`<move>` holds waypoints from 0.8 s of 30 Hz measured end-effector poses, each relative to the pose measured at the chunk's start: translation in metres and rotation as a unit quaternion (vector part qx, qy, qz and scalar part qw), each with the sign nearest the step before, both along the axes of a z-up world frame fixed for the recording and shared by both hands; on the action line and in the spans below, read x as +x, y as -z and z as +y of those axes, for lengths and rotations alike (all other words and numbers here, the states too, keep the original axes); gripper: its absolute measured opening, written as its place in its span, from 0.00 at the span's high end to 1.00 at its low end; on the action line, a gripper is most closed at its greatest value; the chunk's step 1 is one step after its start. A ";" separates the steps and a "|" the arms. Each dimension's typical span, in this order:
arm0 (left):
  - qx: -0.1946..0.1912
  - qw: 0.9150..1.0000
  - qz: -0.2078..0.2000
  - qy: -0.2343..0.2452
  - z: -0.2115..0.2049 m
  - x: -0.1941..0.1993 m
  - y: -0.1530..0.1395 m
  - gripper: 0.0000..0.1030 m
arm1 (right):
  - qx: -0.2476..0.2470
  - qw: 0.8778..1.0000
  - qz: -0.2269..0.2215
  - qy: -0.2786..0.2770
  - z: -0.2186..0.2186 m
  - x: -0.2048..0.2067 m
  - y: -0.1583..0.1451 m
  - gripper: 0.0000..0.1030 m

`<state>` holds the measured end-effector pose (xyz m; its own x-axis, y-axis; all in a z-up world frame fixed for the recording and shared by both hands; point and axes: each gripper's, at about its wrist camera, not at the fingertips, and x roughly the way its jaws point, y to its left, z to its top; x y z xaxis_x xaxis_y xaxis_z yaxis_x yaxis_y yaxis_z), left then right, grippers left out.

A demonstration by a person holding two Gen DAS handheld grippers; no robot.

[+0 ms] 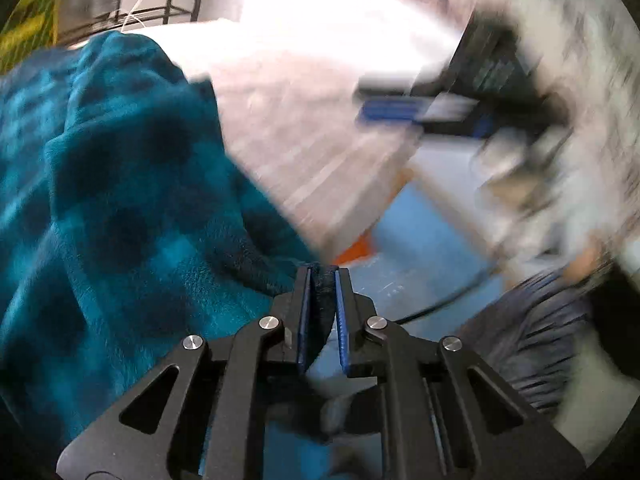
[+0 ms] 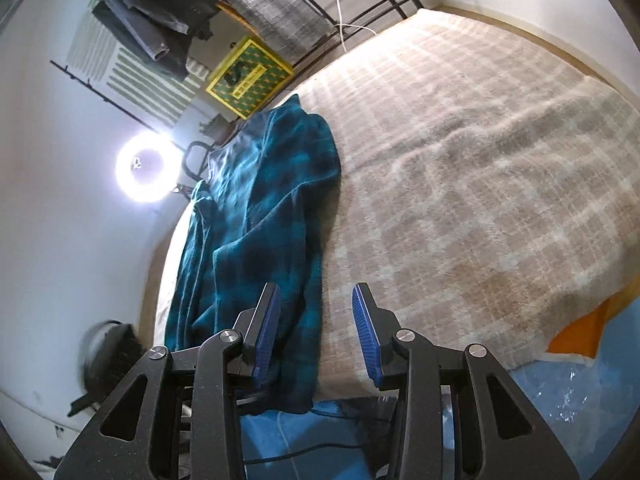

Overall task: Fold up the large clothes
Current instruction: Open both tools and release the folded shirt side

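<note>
On the bed (image 2: 480,152), over its pale checked cover, the teal plaid fleece garment (image 2: 260,216) lies crumpled along the left edge. The left tongs (image 1: 323,276) angle downward, pinching a dark fold of that fleece between their blue pads. The right tongs (image 2: 316,308) also tilt downward above the garment's near end, jaws spread with nothing between them.

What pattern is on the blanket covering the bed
The bed blanket has a pale beige and grey plaid pattern, clearest in the right wrist view.
</note>
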<state>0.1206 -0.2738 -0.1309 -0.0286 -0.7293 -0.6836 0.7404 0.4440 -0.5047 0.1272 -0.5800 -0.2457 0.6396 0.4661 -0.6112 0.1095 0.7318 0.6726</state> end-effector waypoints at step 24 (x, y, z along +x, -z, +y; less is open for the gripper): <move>0.161 0.977 -0.139 -0.028 -0.061 -0.032 0.035 0.50 | 0.077 0.990 -0.108 0.048 -0.054 -0.040 -0.037 0.64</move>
<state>0.0888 -0.3349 -0.1657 0.2241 -0.4708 -0.8533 0.7987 0.5904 -0.1160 0.0871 -0.6343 -0.2092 0.7938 0.4735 -0.3816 0.0151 0.6119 0.7908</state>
